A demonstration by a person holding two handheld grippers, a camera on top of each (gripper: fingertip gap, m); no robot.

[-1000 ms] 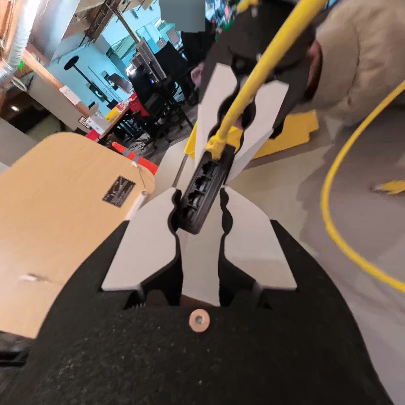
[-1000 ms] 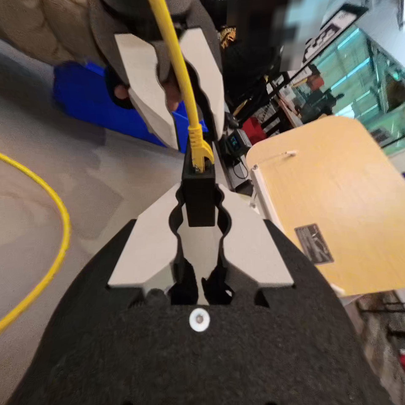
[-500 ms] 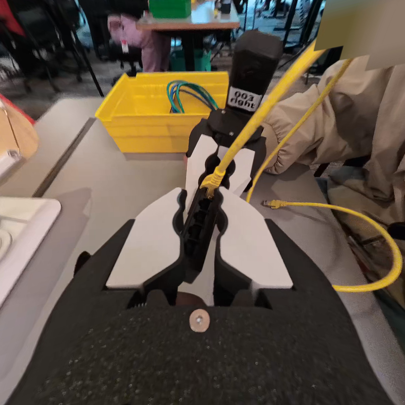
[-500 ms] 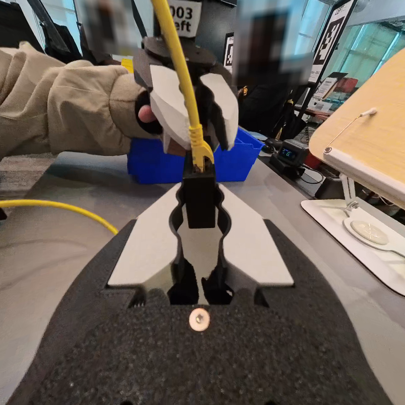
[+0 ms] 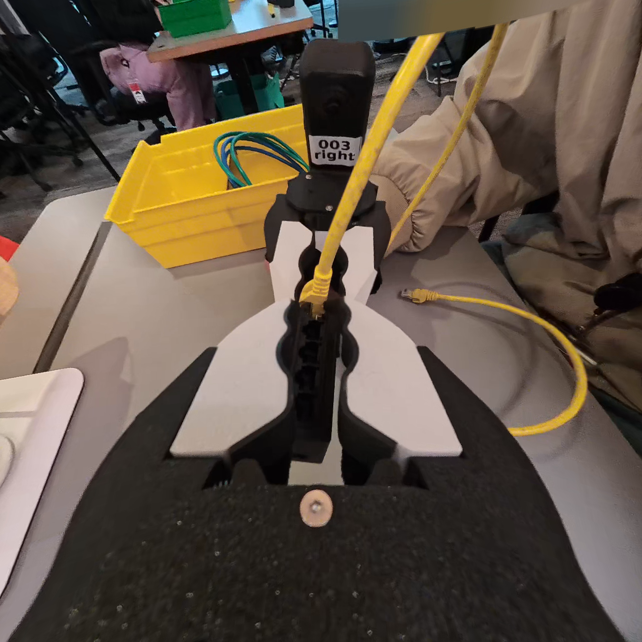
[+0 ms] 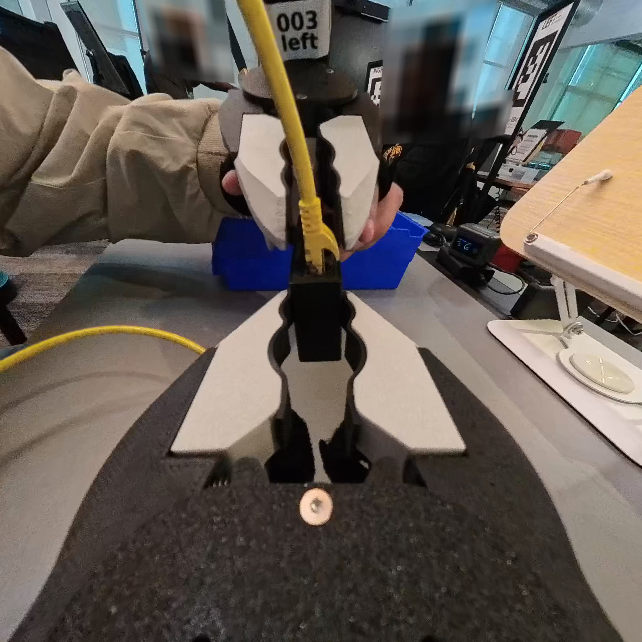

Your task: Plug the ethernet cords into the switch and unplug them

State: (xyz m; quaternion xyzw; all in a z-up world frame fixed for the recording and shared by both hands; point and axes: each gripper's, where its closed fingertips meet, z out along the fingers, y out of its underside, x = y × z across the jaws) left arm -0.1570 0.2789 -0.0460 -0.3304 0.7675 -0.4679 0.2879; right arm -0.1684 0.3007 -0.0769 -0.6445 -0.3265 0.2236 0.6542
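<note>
The left gripper [image 5: 314, 338] is closed on the switch [image 5: 312, 378], a narrow black box held edge-up between its pale fingers [image 5: 243, 385], port row facing up. From the opposite end the right gripper [image 6: 316, 305] is also clamped on the switch [image 6: 316, 323], so both hold it off the grey counter [image 5: 166, 319]. At the switch's far end, as the left gripper sees it, a yellow plug [image 5: 317, 293] sits in the end port, and its cord [image 5: 361, 173] rises steeply away past the right gripper. The remaining ports along the row look empty. Right of the switch a second yellow cord [image 5: 542, 323] lies in a loop on the counter, its plug [image 5: 417, 295] free and well apart from the switch. Behind the switch stands a yellow bin [image 5: 194, 215] with coiled green and blue cords [image 5: 253, 153]; in the right view a blue bin [image 6: 250, 257] stands behind it. By my reading, one cord is plugged in and the task is early: whether that plug is fully latched I cannot tell, the loose cord and probably the binned ones remain to be plugged, and all unplugging is left.
</note>
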